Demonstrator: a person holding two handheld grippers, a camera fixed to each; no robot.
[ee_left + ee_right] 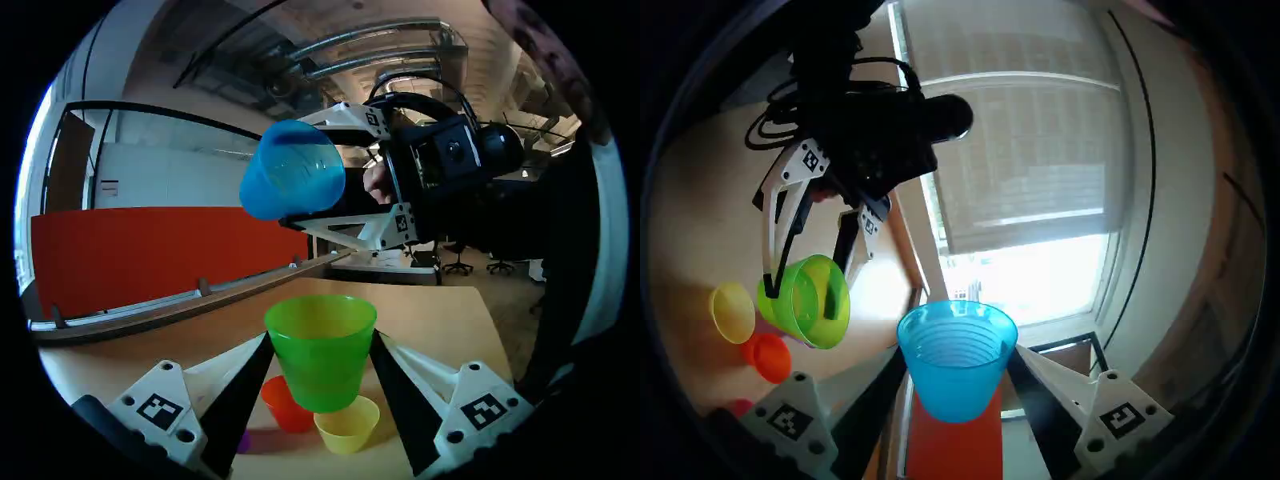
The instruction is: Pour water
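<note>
- A red partition is standing along the far edge of the wooden table, at the left of the left gripper view.
- Low in that view, a small purple thing, too hidden to name, is lying just left of an orange cup. The orange cup is sitting on the table beneath the green cup.
- The left gripper is clamping the green cup, one dark finger pressing on each side. It is holding the cup upright and clear of the table, mouth open upward.
- Above the green cup and well apart from it, the blue cup is hanging tipped far off upright.
- A yellow cup is sitting just right of the orange cup.
- Further right, the right gripper is reaching in from the right, its two white fingers closing on the blue cup from above and below. A hand is showing behind them.
- In the right gripper view, the scene is appearing rolled sideways. The yellow cup and the orange cup are lying at the left.
- Beside them, the left gripper is gripping the green cup, whose open mouth is facing this camera.
- In the lower middle, the right gripper is clamping the blue cup between both fingers.
- Behind it, a bright window is glowing.
</note>
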